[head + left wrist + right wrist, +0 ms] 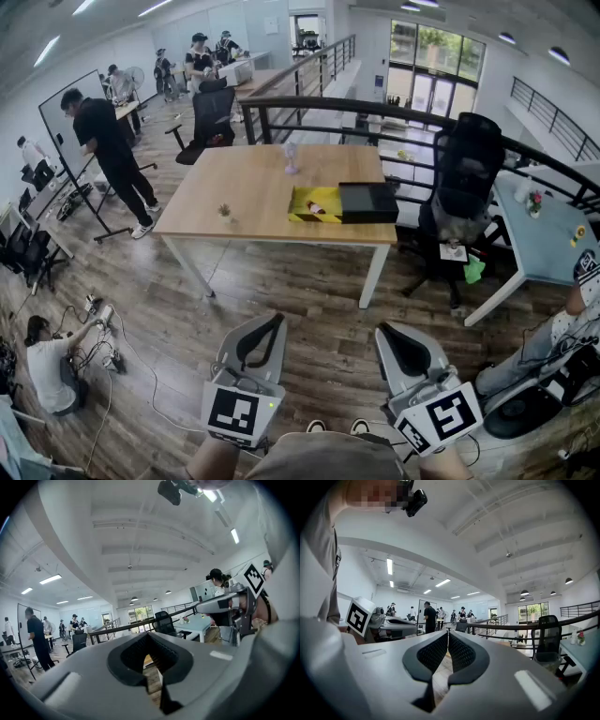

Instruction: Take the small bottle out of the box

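Jaws on both are closed w/ nothing between them: left gripper (148, 634) and right gripper (447, 632) sit low by the body, well apart from the table (246, 178). The small bottle (316, 208) lies in the yellow box (302, 201), black lid (367, 202) just beside. Probably best: walk up, open the jaws before reaching in, come from above, pinch across the bottle; other gripper steadies the box.
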`<state>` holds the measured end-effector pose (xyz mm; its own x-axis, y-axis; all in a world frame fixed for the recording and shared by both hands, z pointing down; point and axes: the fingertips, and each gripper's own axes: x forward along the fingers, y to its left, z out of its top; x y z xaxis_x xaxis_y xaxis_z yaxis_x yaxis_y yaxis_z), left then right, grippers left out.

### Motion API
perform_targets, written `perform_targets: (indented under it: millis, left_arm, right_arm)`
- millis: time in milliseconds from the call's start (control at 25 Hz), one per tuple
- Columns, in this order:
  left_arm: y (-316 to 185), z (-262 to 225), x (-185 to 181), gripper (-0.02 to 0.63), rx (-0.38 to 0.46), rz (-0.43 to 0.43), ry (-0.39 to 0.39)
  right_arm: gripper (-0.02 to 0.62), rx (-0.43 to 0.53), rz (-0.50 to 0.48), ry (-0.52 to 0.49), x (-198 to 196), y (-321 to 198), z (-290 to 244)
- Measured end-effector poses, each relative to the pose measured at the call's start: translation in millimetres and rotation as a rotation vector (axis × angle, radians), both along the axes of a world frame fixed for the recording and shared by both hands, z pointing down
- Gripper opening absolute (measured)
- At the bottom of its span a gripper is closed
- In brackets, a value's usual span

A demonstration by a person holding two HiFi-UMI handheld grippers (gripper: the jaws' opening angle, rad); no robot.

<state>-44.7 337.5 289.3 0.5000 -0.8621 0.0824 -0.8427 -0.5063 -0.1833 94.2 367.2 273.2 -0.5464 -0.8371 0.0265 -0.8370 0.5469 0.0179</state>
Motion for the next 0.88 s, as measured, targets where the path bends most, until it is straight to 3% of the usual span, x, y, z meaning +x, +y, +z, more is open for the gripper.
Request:
perform_targets:
  millis: [520,760,800,880]
  left_arm:
    - [2.6,-4.3,-8.6,0.000,0.002,0.013,0.005]
    - [-0.4,-2.1,-19.4,0.000,0.005,0.010,0.004]
    - [0.6,-1.3,-21.0,0.000,0.003,0.009,0.006]
    - [1.0,2.0,-22.3,0.000,-0.004,0.012,0.009]
  right_arm:
    - [0.015,-0.004,-0.021,-0.044,-8.8,4.0,-4.5]
    - [0.018,-0.013,-0.119,0.000,-34.2,6.9,3.5]
    - [0.026,-0.011,-0.119,-0.023,-35.0,7.7,2.7]
    - [0.140,-0.001,-0.084,-0.085,-28.9,6.8,-1.0]
